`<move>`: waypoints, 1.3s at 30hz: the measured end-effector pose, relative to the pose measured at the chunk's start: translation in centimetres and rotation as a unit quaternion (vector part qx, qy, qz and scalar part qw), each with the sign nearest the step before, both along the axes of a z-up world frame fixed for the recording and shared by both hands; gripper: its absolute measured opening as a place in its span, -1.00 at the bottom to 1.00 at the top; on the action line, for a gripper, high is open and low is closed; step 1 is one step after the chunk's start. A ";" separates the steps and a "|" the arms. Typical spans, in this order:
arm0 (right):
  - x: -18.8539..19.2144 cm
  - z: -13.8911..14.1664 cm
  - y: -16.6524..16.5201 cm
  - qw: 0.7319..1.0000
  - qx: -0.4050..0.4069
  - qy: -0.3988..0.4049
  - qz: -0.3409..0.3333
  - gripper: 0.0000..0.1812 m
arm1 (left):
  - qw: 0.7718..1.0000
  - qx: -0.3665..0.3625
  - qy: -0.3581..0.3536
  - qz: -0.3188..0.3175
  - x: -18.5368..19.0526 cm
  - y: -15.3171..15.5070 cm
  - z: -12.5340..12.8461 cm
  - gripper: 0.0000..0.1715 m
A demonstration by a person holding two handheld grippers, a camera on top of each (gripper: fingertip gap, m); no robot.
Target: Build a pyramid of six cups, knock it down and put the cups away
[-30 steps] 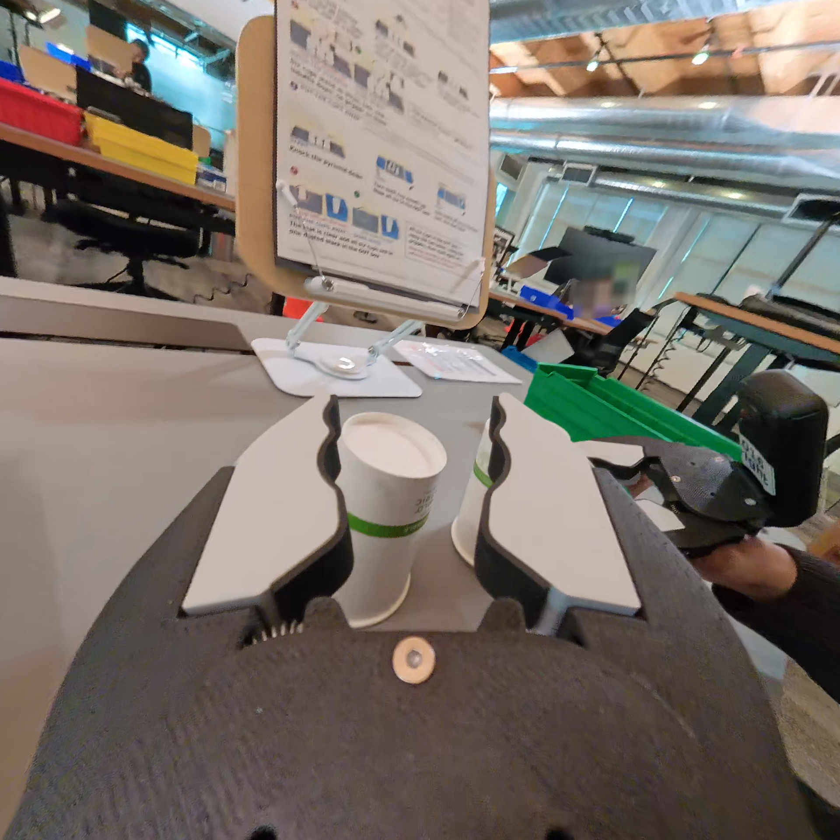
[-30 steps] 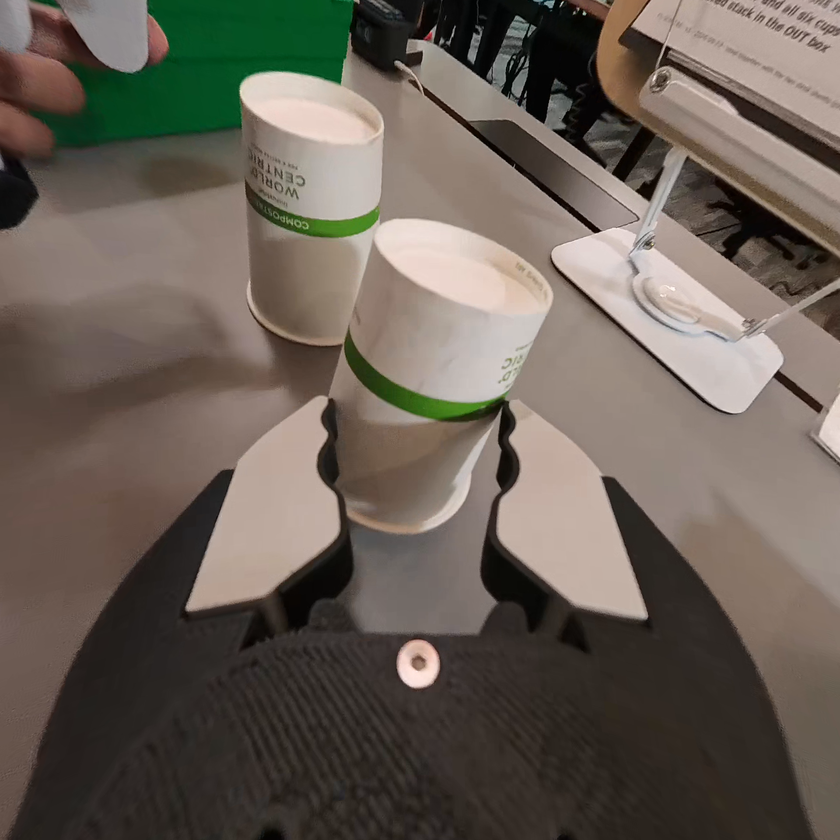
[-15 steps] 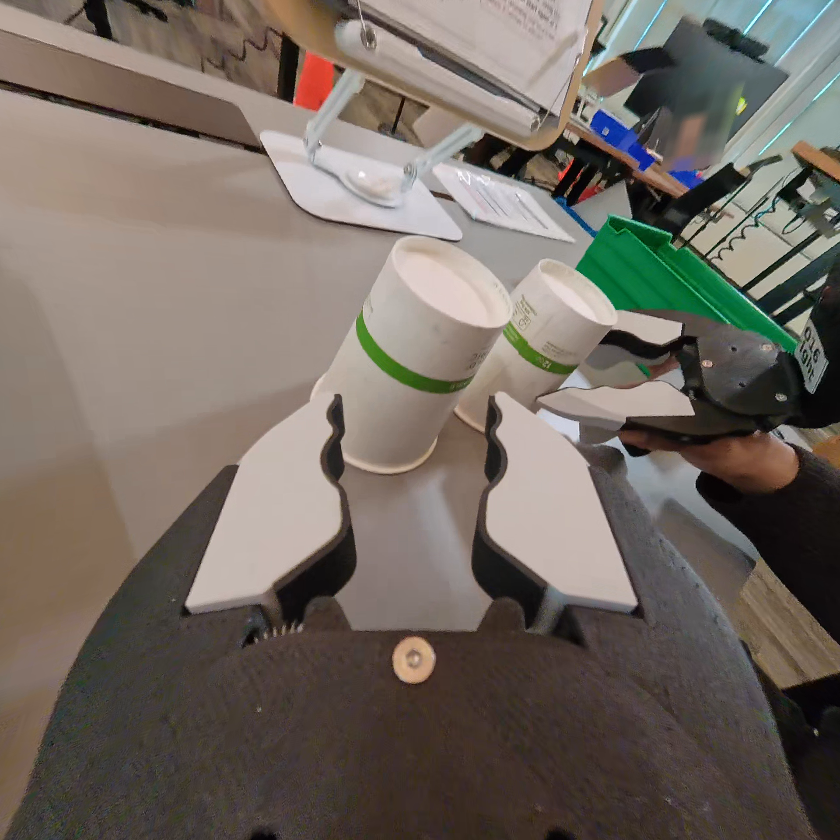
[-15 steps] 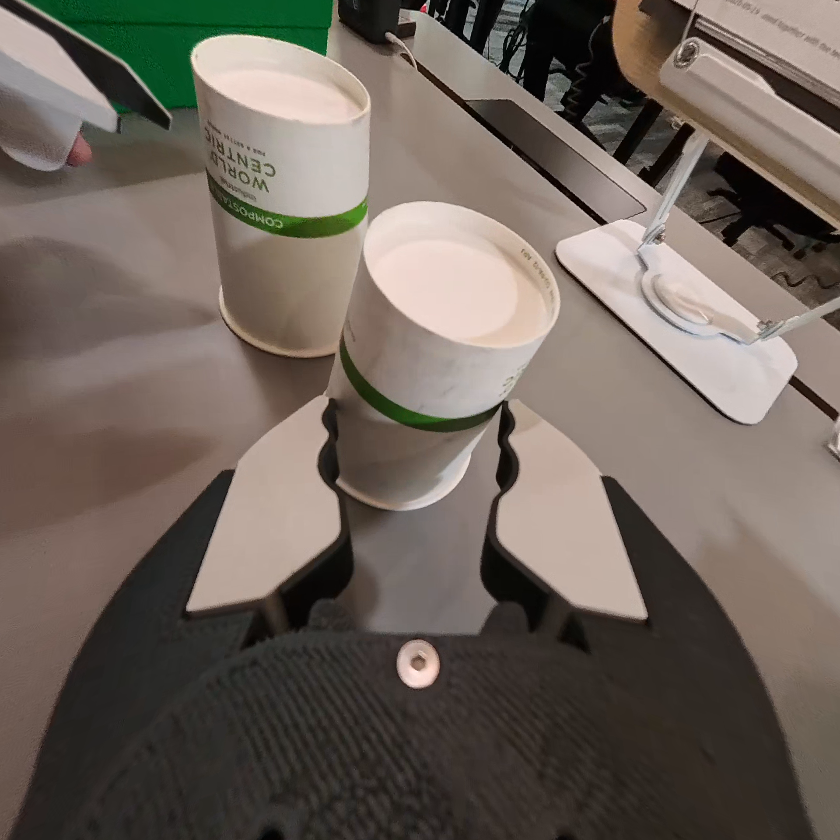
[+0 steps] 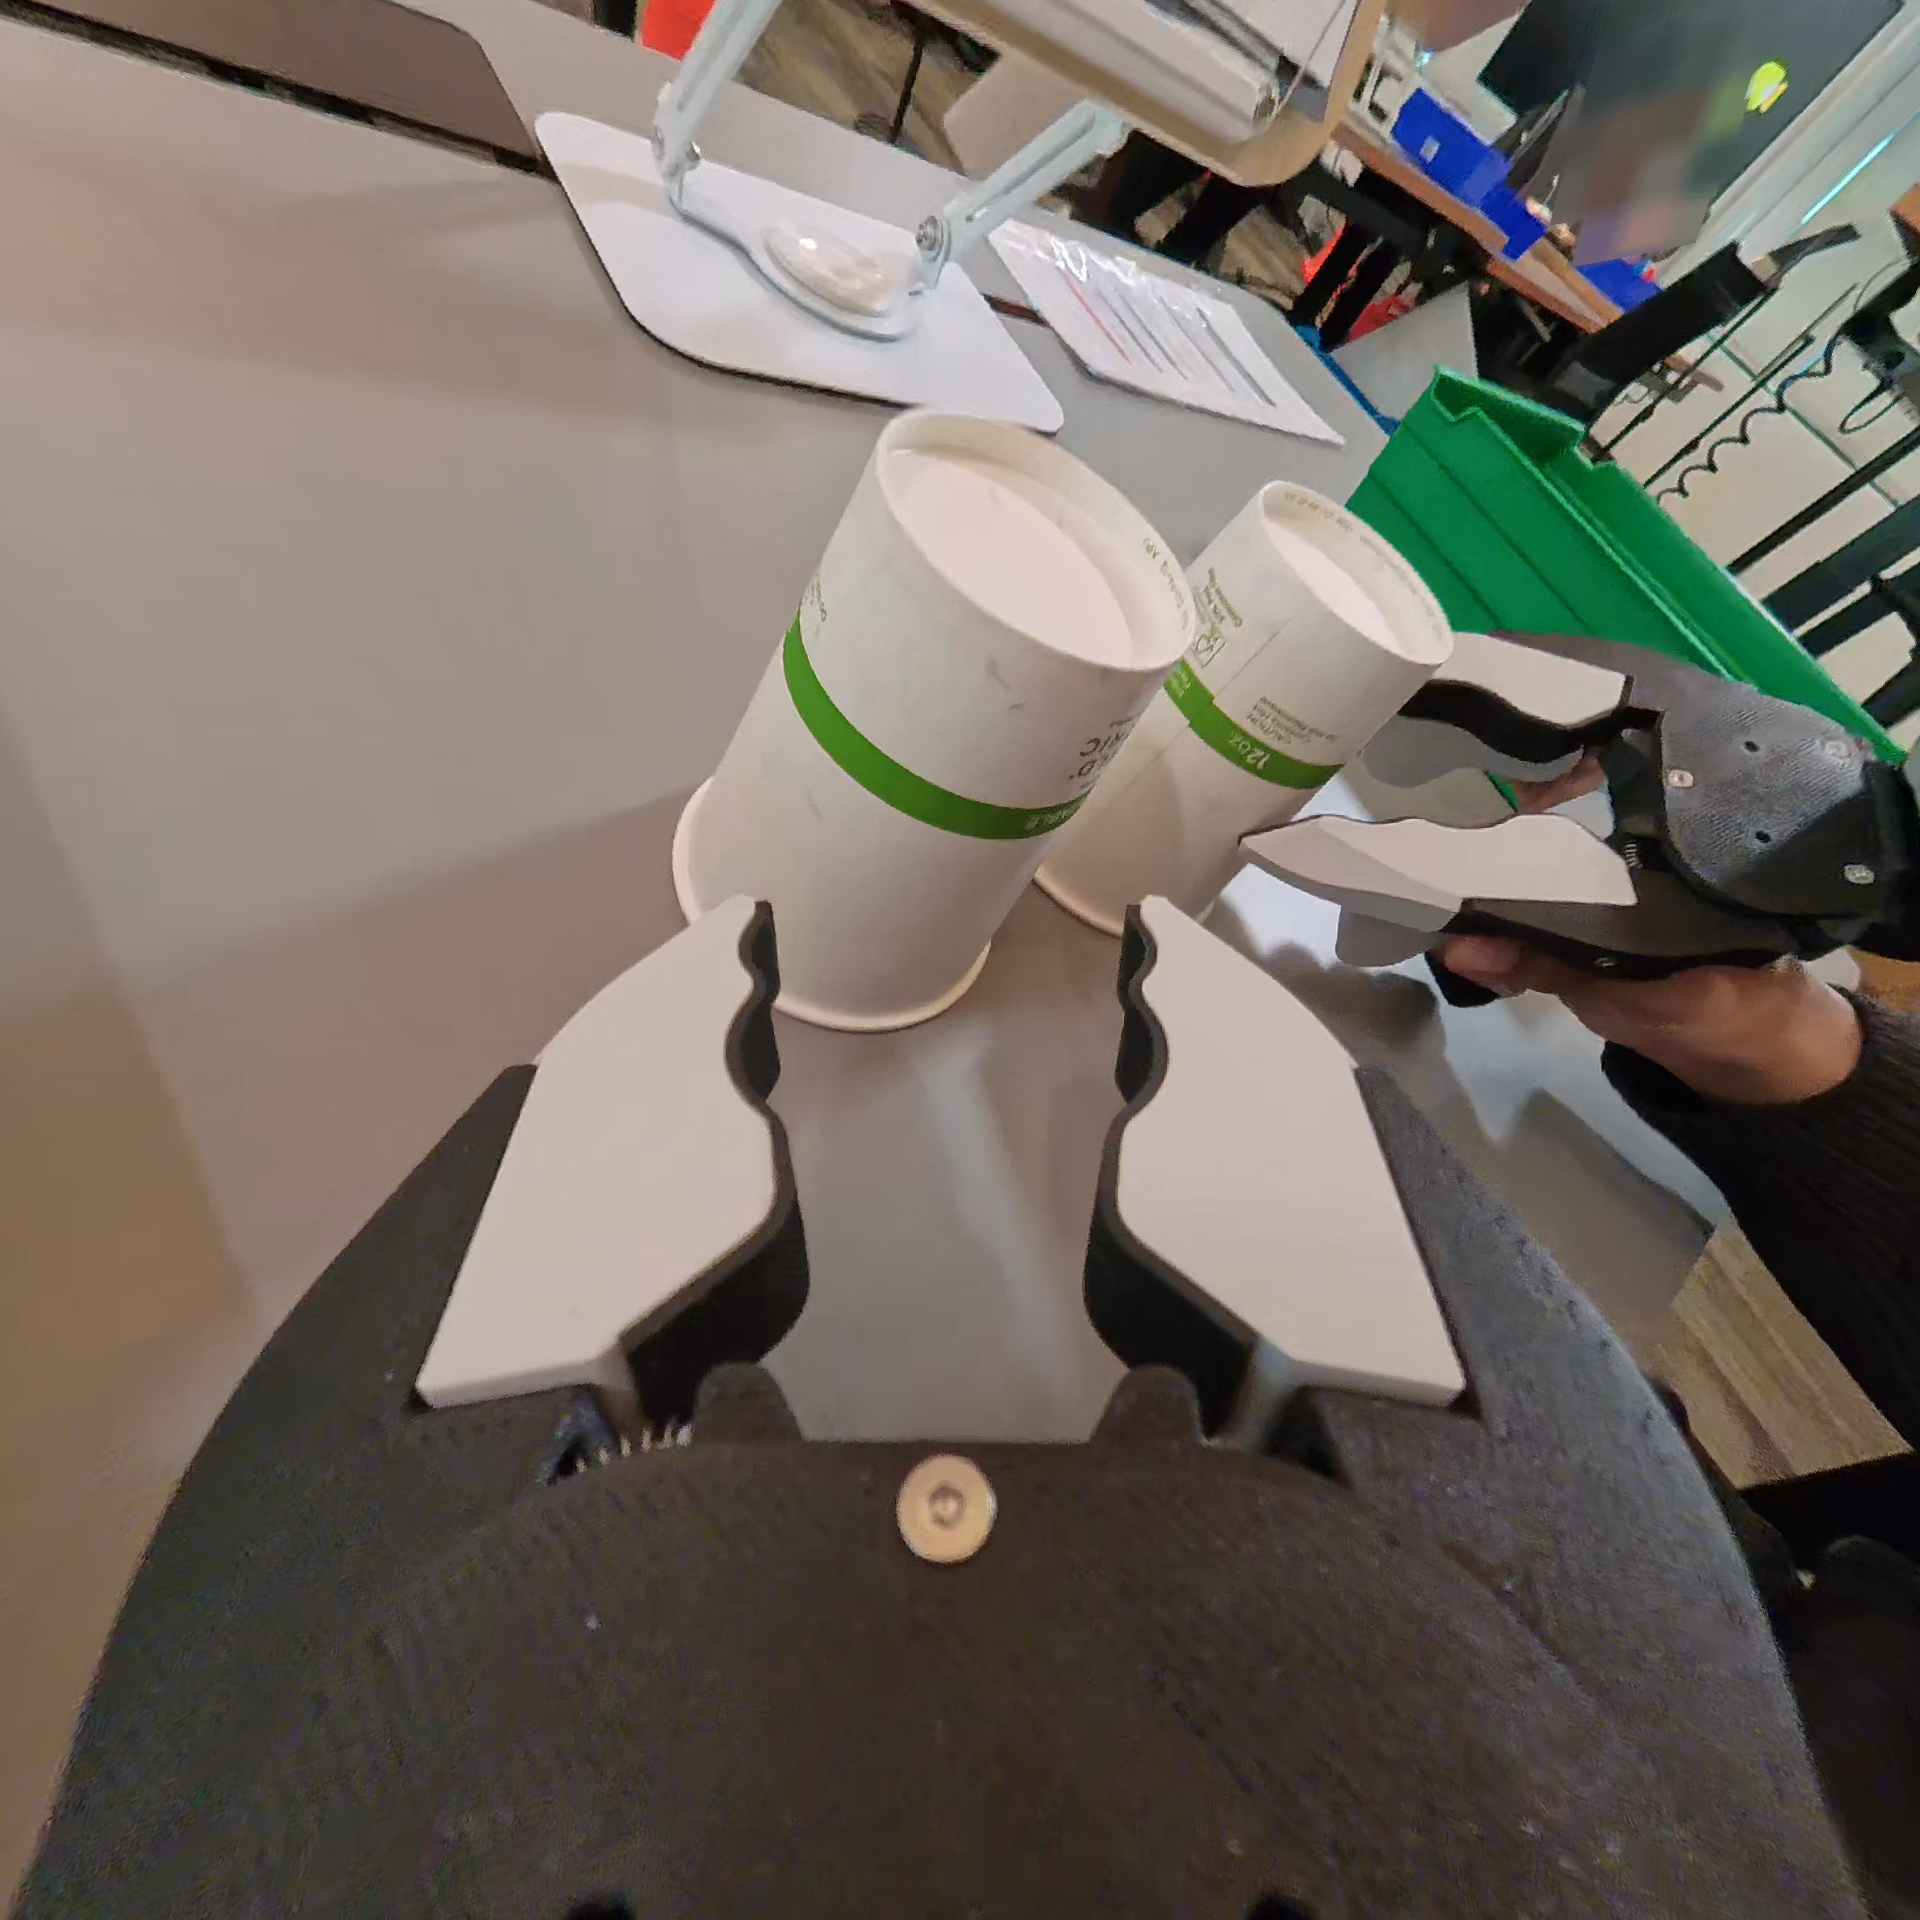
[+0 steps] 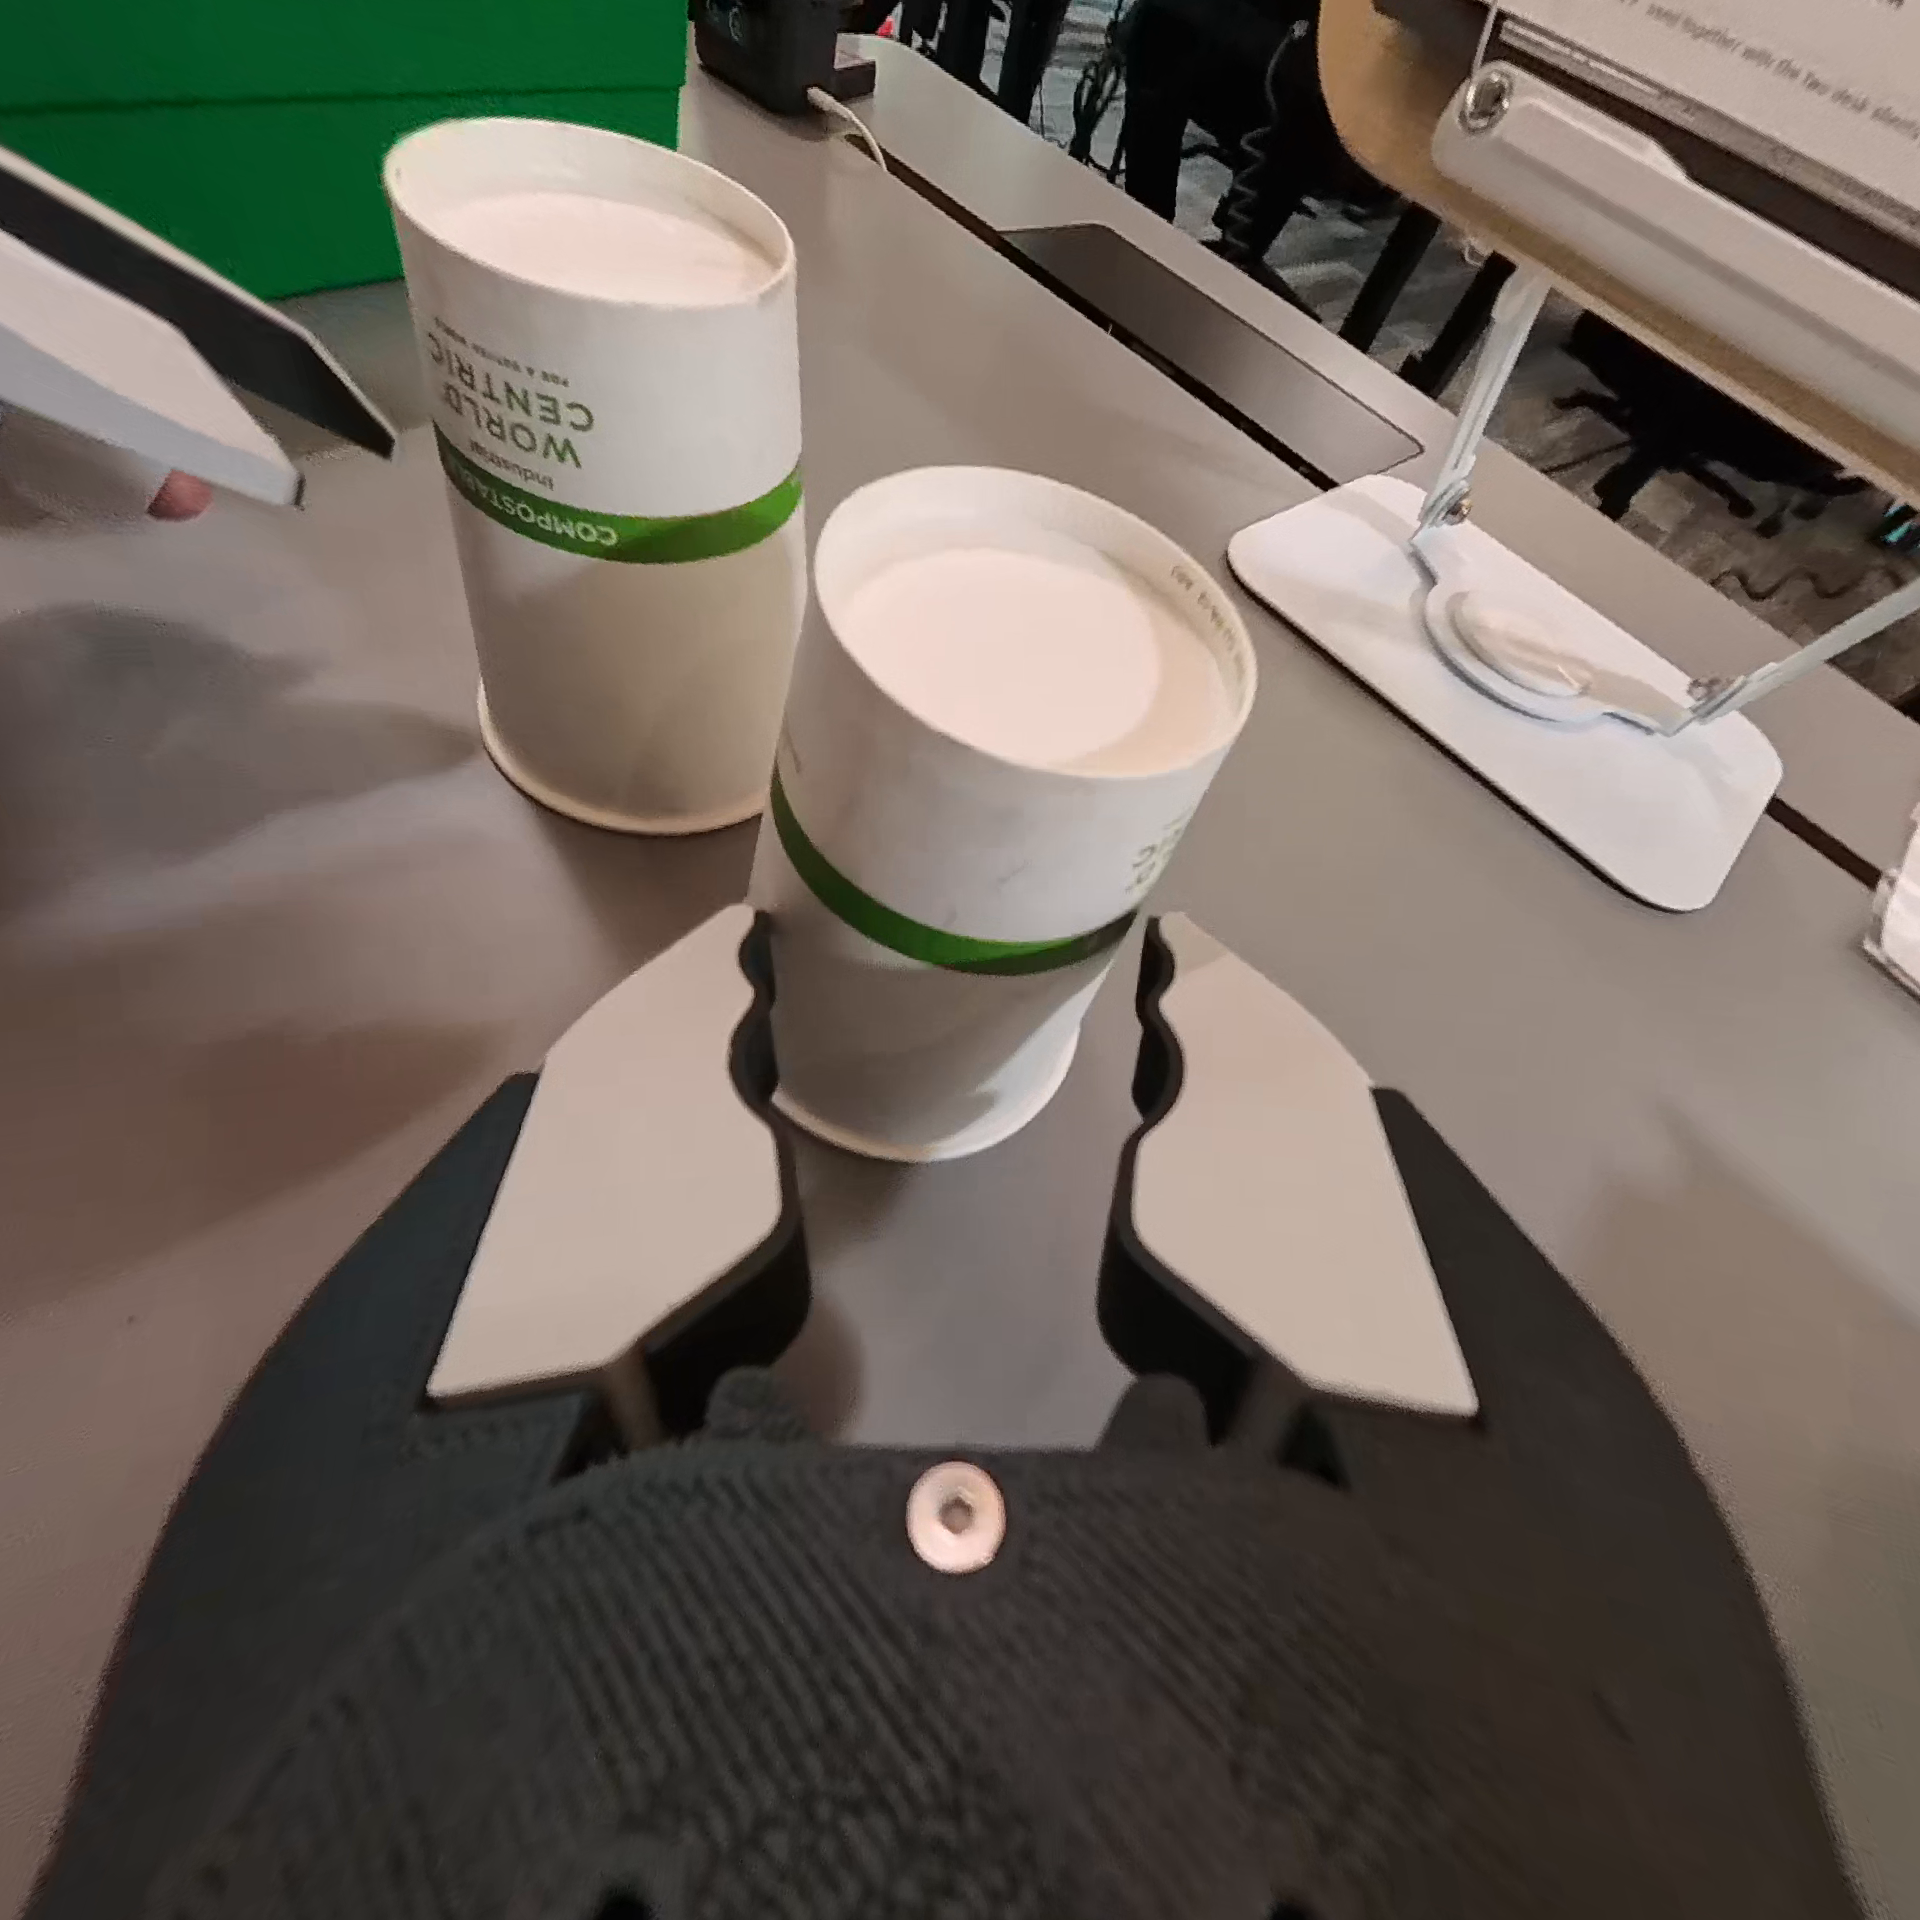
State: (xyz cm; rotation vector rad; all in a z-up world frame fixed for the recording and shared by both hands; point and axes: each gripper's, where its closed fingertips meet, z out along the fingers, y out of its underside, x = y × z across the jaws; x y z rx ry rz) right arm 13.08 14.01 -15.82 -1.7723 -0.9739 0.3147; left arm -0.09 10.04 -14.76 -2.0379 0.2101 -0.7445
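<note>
In the left wrist view the left hand-held gripper (image 5: 948, 920) is spread wide over the flat grey bench (image 5: 260, 520), with bare bench between its pale fingers. At its 12 o'clock stands an upside-down white paper cup with a green band (image 5: 914, 727), mouth down on the bench. The cup's rim sits just past the fingertips, close against the finger at 11 o'clock and clear of the one at 1 o'clock. At 1 o'clock, just behind it, is a second inverted white paper cup with a green band (image 5: 1268, 707); whether the two cups touch cannot be told. At 3 o'clock the right hand-held gripper (image 5: 1320, 800), carried by a person's hand in a dark sleeve (image 5: 1662, 997), points its fingers at that second cup. In the right wrist view this gripper is also spread wide, and the second cup stands between its fingertips. The cup is close against the finger at 11 o'clock, with a visible gap to the finger at 1 o'clock — so nothing is clamped. Farther off, at 2 o'clock from the left gripper, a bright green plastic bin (image 5: 1538, 540) sits by the bench edge. At 12 o'clock lie the white rounded base plate of a document stand (image 5: 790, 291) and a clear-sleeved printed sheet (image 5: 1153, 332).
</note>
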 end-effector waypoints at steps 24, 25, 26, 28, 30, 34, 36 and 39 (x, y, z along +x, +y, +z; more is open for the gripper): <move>1.5 -0.9 -0.3 0.999 -0.003 -0.024 -0.021 -0.40 | 0.993 -0.040 -0.095 -0.049 1.8 0.7 0.0 -0.30; 1.4 -0.9 -0.3 0.999 -0.002 -0.024 -0.020 -0.41 | 0.993 -0.042 -0.099 -0.049 1.8 0.8 0.0 -0.30; 1.2 -0.9 -0.3 1.000 -0.003 -0.023 -0.019 -0.41 | 0.992 -0.044 -0.104 -0.049 1.8 0.8 0.0 -0.30; 0.8 -0.8 -0.3 1.000 -0.012 -0.011 -0.016 -0.44 | 0.992 -0.047 -0.109 -0.049 1.9 0.8 0.0 -0.30; 0.6 -0.7 -0.4 1.000 -0.023 0.000 -0.017 -0.46 | 0.992 -0.048 -0.107 -0.050 2.0 0.8 -0.1 -0.30; 0.7 -0.7 -0.4 1.000 -0.028 0.003 -0.013 -0.48 | 0.992 -0.051 -0.103 -0.054 2.2 0.7 -0.3 -0.30; 0.6 -0.7 -0.6 1.000 -0.030 0.005 -0.004 -0.48 | 0.992 -0.052 -0.100 -0.055 2.3 0.7 -0.4 -0.30; 0.5 -0.8 -0.7 1.000 -0.027 0.002 -0.003 -0.49 | 0.993 -0.055 -0.090 -0.055 2.3 0.7 -0.7 -0.30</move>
